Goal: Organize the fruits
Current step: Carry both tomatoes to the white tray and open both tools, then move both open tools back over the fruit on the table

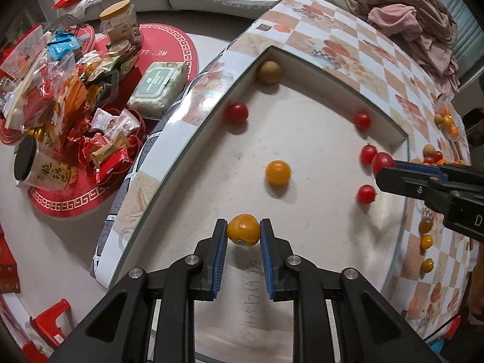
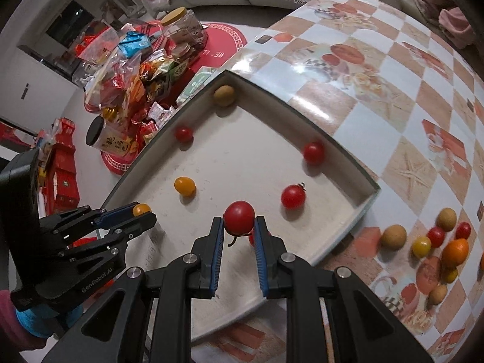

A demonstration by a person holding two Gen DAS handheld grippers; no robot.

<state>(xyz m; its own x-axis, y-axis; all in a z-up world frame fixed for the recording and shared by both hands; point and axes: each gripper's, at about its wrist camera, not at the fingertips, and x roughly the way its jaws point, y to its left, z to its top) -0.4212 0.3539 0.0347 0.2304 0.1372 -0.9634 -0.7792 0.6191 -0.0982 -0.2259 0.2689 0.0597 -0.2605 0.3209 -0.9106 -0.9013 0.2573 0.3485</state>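
Five red tomatoes (image 1: 236, 112) in tray (image 1: 311, 69)

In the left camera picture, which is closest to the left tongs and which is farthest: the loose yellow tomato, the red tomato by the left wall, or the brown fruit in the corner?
From the left tongs, going up the tray:
1. Loose yellow tomato, straight ahead in the middle.
2. Red tomato, farther on by the left wall.
3. Brown fruit, tucked in the far corner.

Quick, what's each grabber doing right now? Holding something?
Left gripper: shut on the yellow tomato, over the tray.
Right gripper: shut on the red tomato, over the same tray.
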